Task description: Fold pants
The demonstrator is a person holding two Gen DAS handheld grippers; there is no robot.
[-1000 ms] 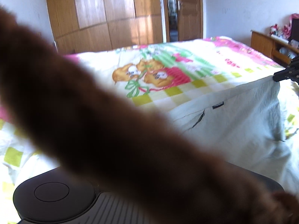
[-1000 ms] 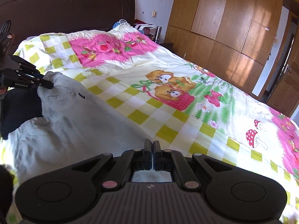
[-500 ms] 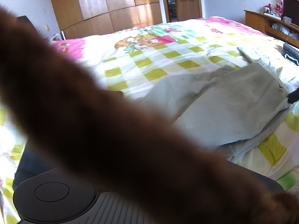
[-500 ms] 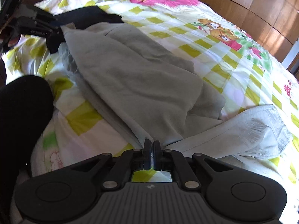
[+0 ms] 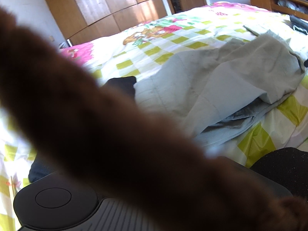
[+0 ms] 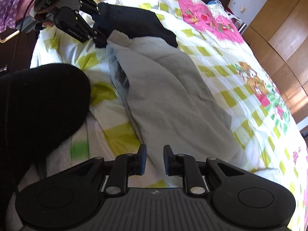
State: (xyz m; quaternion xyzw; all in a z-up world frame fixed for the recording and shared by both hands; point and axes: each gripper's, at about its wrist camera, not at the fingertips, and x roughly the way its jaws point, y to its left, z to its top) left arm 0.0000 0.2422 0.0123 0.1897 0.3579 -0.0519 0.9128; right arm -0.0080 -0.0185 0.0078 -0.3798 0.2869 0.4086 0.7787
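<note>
Lying folded, pants (image 6: pixel 169 96); right tongs (image 6: pixel 155 158) gape, left tongs (image 6: pixel 100 36) unclear.

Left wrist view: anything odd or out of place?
Yes. A blurred brown furry band lies diagonally across the lens, hiding the left gripper's fingers and much of the bed. The grey pants show only behind it, folded over unevenly with a darker layer sticking out underneath. In the right wrist view, the right gripper is open.

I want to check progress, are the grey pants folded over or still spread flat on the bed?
Folded over. The grey pants lie doubled on the bedspread, an upper layer covering a lower one whose edge shows along the side.
</note>
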